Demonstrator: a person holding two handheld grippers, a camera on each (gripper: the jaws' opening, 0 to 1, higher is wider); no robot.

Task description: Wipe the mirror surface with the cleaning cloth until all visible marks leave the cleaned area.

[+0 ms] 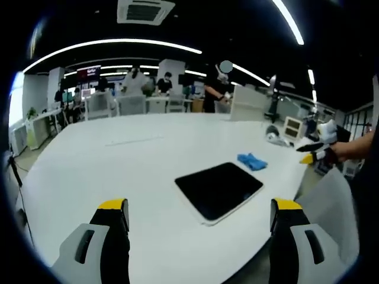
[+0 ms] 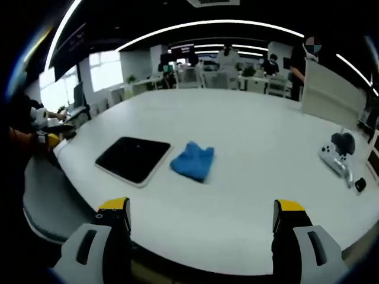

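White table [image 2: 249, 148] wide open ahead; we see dark mirror [image 2: 134, 158] flat near its edge, blue cloth [image 2: 193, 160] just beside. Both tools, left tool [image 1: 201, 216] and right tool [image 2: 201, 216], gape apart, holding nothing. Game controller [image 2: 336, 156] far side.

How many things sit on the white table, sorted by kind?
Flat dark rectangular mirror with a pale rim: 1
Crumpled blue cleaning cloth: 1
White and grey device near the table's far edge: 1
Total: 3, all on the white table. Neither hand-held gripper touches any of them.
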